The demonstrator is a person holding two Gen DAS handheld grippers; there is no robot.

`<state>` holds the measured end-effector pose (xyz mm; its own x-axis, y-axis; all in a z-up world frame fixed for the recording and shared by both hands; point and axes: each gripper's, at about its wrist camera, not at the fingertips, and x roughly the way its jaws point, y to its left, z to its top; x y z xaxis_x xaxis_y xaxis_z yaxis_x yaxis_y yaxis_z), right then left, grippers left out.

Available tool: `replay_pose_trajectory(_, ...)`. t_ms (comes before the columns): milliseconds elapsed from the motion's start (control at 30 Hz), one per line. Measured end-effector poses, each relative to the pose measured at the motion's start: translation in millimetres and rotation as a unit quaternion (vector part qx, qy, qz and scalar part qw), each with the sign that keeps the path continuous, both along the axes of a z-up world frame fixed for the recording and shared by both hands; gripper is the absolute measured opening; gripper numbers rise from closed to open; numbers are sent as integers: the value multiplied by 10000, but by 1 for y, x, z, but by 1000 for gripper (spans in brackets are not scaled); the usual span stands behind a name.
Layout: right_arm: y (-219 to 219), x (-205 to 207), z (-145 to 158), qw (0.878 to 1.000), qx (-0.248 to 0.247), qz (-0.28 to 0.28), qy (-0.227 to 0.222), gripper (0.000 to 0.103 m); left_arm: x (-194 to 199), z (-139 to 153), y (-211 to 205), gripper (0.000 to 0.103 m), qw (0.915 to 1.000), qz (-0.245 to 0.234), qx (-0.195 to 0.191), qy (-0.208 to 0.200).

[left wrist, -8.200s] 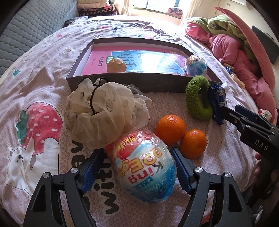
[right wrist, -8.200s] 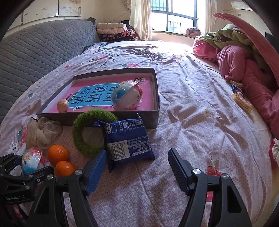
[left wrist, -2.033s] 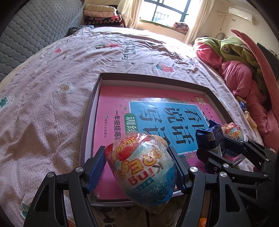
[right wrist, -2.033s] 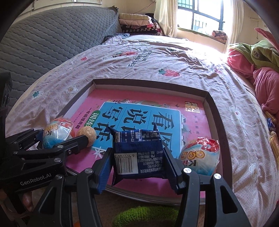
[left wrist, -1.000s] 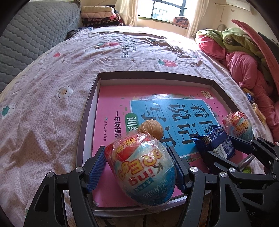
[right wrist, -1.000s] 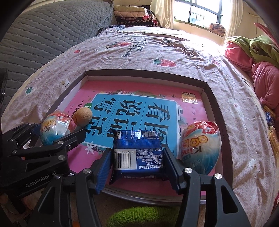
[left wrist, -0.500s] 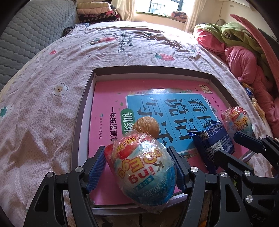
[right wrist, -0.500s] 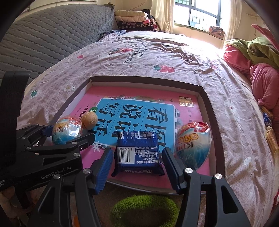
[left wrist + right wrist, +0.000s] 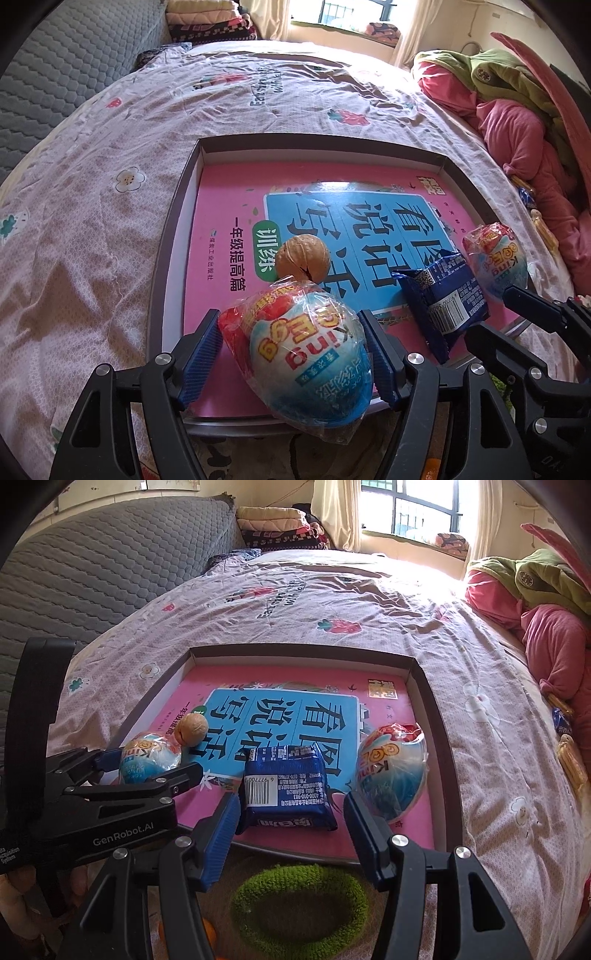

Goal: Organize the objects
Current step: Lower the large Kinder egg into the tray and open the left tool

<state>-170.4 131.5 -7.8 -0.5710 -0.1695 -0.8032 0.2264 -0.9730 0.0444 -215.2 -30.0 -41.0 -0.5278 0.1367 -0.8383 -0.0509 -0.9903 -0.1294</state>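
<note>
Right wrist view: my right gripper [image 9: 291, 812] has let go and drawn back, jaws spread, so the blue foil snack packet [image 9: 286, 786] lies in the shallow grey tray [image 9: 436, 716]. My left gripper [image 9: 291, 350] has just been opening around the plastic-wrapped egg toy [image 9: 306, 347], at the tray's near edge.

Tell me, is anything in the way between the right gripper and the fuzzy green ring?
Nothing visible. The green ring lies on the bedspread just below the open right gripper, outside the tray's near wall. The blue snack packet lies farther on, inside the tray.
</note>
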Motion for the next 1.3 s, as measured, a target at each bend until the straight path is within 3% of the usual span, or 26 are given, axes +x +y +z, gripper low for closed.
replay_pose_trajectory(867, 8, 12, 18, 9997, -77, -83, 226, 64, 10, 22, -9, 75, 9995, 206, 126, 202)
replay_pose_trajectory(1300, 8, 21, 36, 9990, -96, -113, 418, 64, 29, 51, -10, 75, 9985, 238, 84, 484)
